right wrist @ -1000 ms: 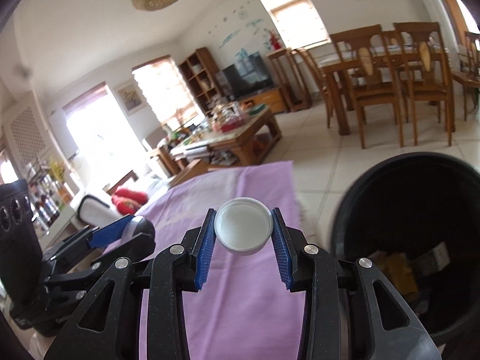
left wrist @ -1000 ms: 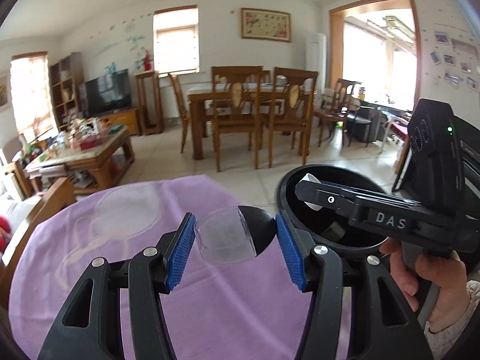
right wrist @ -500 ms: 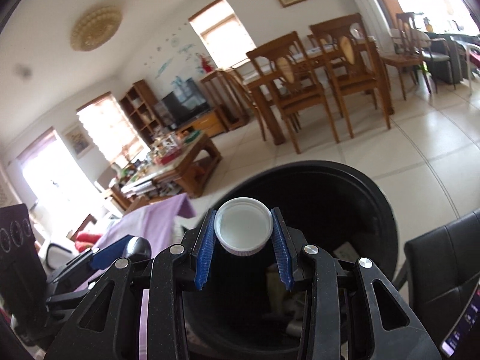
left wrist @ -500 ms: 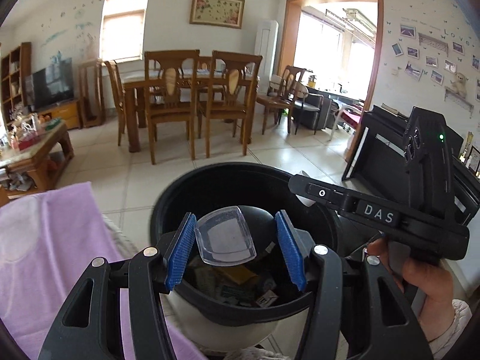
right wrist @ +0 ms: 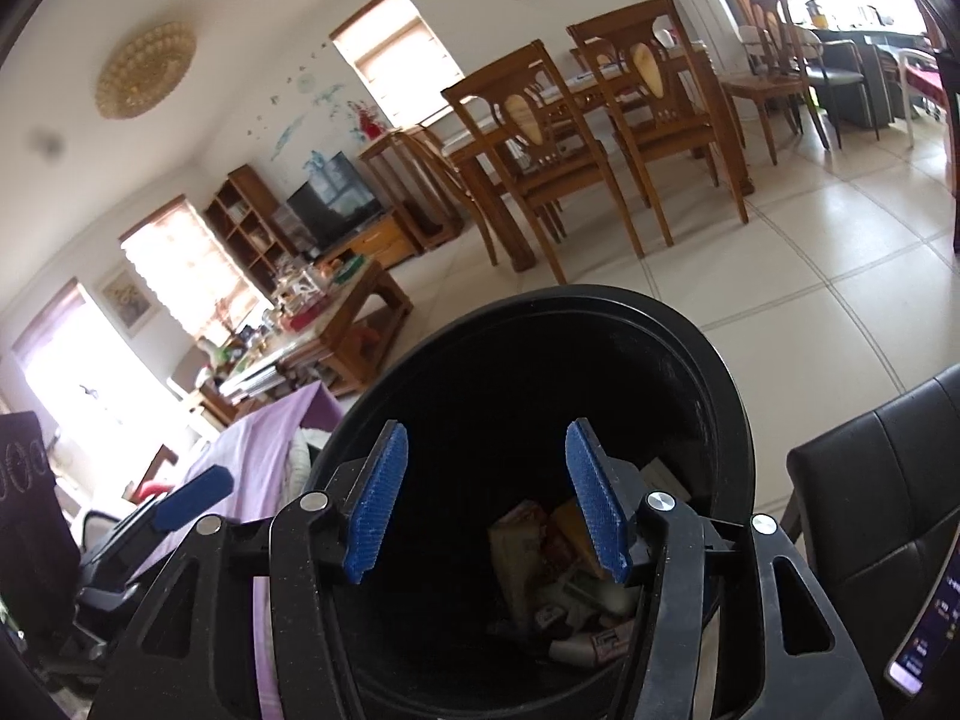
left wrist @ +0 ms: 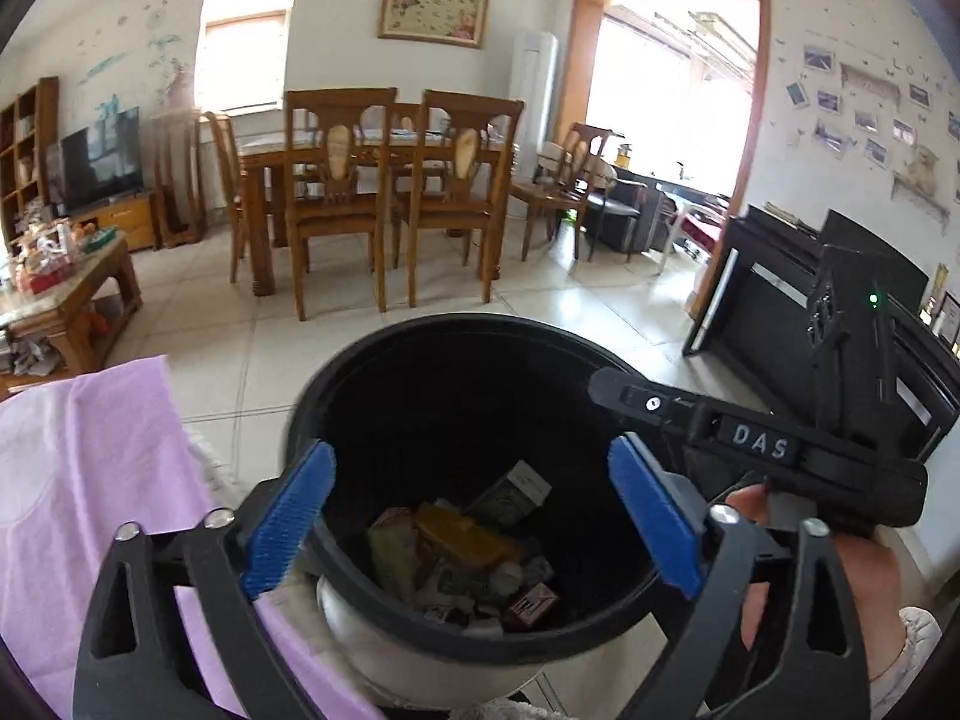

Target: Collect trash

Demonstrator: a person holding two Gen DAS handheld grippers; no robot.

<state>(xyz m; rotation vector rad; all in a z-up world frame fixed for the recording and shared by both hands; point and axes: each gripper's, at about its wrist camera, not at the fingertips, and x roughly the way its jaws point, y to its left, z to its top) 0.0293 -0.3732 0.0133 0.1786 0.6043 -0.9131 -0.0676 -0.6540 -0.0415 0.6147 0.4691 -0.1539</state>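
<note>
While both grippers hang over it, the black bin (left wrist: 456,360) fills the lower middle of each view, its round rim (right wrist: 708,360) standing on the pale tiled floor (left wrist: 240,324). Beyond the bin, farther across the room, stand a wooden dining table (left wrist: 264,156) and its chairs (left wrist: 336,180). To the left of the bin lies a purple cloth (left wrist: 90,456), its edge just beside the bin's wall. To the right of the bin, in the right wrist view, a dark padded seat (right wrist: 870,480) shows.

Over the bin's mouth, the left gripper (left wrist: 474,516) has its jaws spread very wide, having just been opening, and nothing is between its blue pads (left wrist: 288,510). Right of it and also above the bin, the right gripper (right wrist: 486,498) has its jaws parted about halfway, likewise just opening, with an empty gap between its blue pads (right wrist: 375,498). A hand (left wrist: 840,570) holds the right gripper's handle at the bin's right side.

Down at the bottom of the bin lies the trash (left wrist: 474,546): crumpled wrappers, a yellow packet, a small red box (left wrist: 531,603) and scraps of paper. Which piece came from which gripper I cannot tell.
</note>
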